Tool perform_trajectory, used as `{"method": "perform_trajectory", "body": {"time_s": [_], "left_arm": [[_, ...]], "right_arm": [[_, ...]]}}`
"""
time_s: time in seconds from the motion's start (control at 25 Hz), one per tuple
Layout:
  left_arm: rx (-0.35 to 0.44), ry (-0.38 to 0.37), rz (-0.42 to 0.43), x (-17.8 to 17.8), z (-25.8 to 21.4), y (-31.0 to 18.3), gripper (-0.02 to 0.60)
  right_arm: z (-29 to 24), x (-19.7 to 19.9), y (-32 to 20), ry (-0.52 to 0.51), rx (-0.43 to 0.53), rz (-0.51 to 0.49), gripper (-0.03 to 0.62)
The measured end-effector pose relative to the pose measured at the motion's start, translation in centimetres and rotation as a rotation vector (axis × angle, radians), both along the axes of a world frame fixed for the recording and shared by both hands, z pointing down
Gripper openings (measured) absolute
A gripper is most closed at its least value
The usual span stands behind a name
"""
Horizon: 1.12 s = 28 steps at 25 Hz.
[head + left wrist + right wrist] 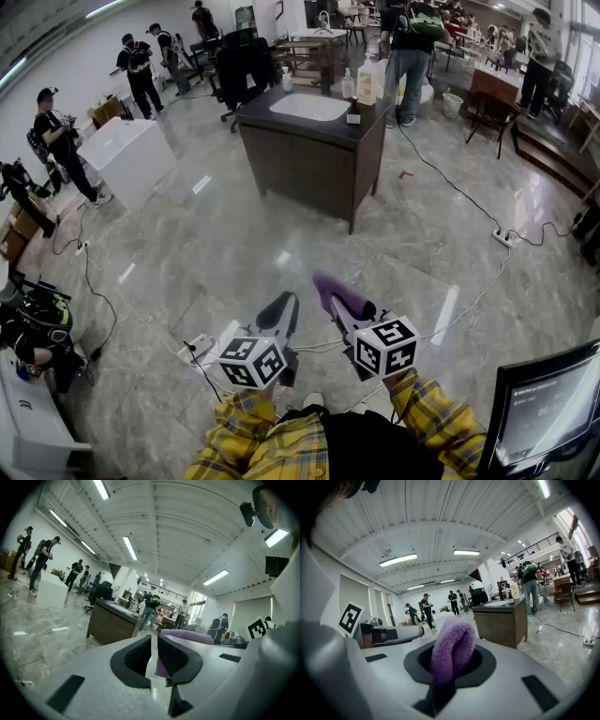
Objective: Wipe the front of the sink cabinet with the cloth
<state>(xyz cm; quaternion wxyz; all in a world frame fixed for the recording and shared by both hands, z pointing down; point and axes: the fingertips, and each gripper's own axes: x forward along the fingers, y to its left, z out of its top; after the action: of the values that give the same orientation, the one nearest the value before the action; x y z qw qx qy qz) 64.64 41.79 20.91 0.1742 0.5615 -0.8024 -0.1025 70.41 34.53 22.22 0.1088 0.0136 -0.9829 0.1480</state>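
The dark brown sink cabinet (309,155) stands on its own several steps ahead of me, with a white basin in its top. It also shows small in the left gripper view (110,623) and the right gripper view (501,620). My right gripper (336,298) is shut on a folded purple cloth (339,292), which fills its jaws (452,653). My left gripper (279,311) hangs beside it at the same height, its pads (136,656) nearly together with nothing between them. Past those pads, the cloth (187,637) shows as a purple patch. Both grippers are far from the cabinet.
Bottles (367,82) stand on the cabinet's right end. A white box (131,155) sits to the left. Cables (450,183) and a power strip (506,237) lie on the marble floor to the right. A monitor (548,408) is at my right. Several people stand around the room.
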Motion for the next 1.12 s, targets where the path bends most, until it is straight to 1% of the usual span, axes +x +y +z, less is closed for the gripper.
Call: {"method": "perform_trajectory", "body": {"time_s": [0.36,0.56,0.88,1.0,1.12], "left_arm": [[-0.004,-0.005,0.01,0.4,0.0,-0.1,0.04],[-0.005,0.0,0.01,1.2,0.4,-0.6,0.04],[-0.004,0.011,-0.007,3.4,1.3,-1.4,0.04],[0.007,-0.003,-0.002,4.9,1.3,-2.4,0.04],[-0.002,-0.011,0.003,6.6,1.6,-2.8,0.04]], "right_arm": [[-0.3,0.2,0.3,-0.023,-0.009,-0.011,0.041],[-0.2,1.1,-0.2,-0.032,-0.04,-0.016,0.041],[0.8,4.2,-1.2,-0.009,-0.046,-0.024,0.041],[1.2,5.5,-2.0,-0.008,-0.046,-0.042,0.041],[1.6,6.4,-2.7,-0.003,-0.055,-0.049,0.041]]}}
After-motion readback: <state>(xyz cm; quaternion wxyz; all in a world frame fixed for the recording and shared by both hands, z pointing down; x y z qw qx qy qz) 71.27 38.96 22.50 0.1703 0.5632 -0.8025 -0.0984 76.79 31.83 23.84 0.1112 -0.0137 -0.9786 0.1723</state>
